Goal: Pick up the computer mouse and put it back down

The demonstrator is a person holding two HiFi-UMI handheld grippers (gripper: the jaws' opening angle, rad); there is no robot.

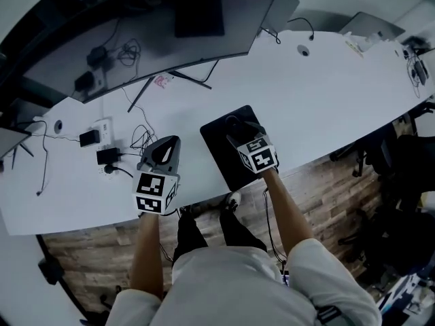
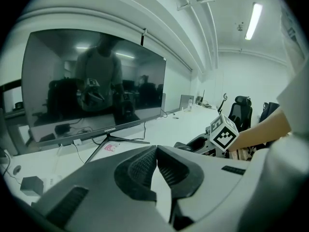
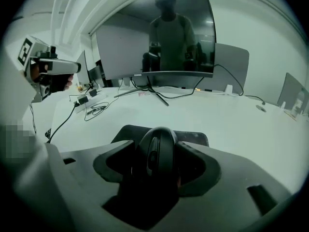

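The black computer mouse (image 3: 158,139) sits between the pads of my right gripper (image 3: 157,150), which is shut on its two sides. The mouse's nose points away from me, over the black mouse pad (image 3: 194,138). From the head view the right gripper (image 1: 241,133) hangs over the mouse pad (image 1: 219,156) with the mouse (image 1: 234,123) at its tip. My left gripper (image 1: 170,142) is over the white desk to the left of the pad. In the left gripper view its pads meet, so the left gripper (image 2: 157,154) is shut with nothing in it.
A wide curved monitor (image 1: 156,32) stands at the back of the white desk (image 1: 319,94), its stand legs (image 1: 190,79) spread toward me. A power strip, adapters and loose cables (image 1: 102,145) lie at the left. Office chairs (image 1: 401,168) stand off the desk's right edge.
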